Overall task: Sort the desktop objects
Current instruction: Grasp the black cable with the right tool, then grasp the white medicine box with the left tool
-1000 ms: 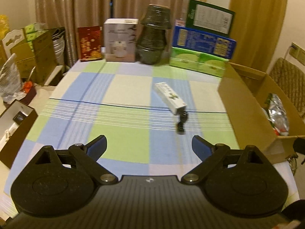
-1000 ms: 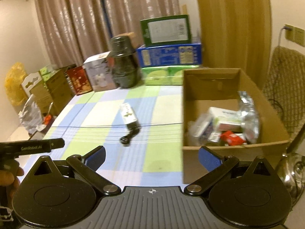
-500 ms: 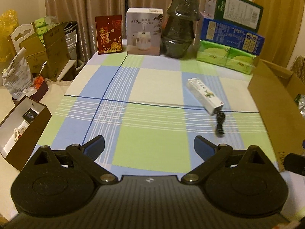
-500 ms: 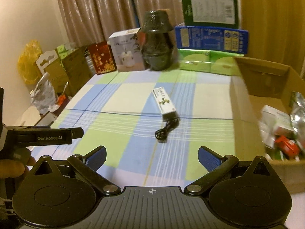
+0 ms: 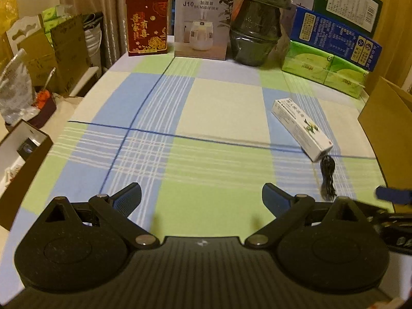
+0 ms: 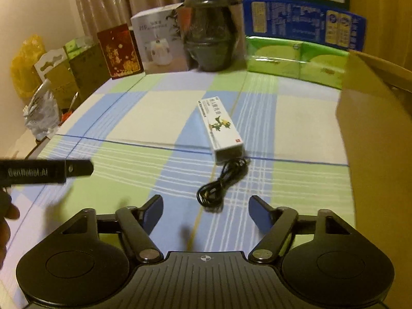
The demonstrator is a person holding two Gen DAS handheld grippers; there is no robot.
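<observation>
Lying on the worktop (image 6: 159, 118), the coiled black cable (image 6: 221, 182) is seen just ahead of the right hand-held gripper (image 6: 206, 212), held wide open and empty, as is the left hand-held gripper (image 5: 201, 197).

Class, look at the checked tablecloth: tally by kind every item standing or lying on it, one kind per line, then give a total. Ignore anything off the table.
Upright printed boxes at the back (red, white humidifier, blue, dark green): 4
Green tissue packs: 1
Wrapped dark pots: 1
Long white box, lying flat: 1
Coiled black cable: 1
Open cardboard box: 1
Total: 9
</observation>
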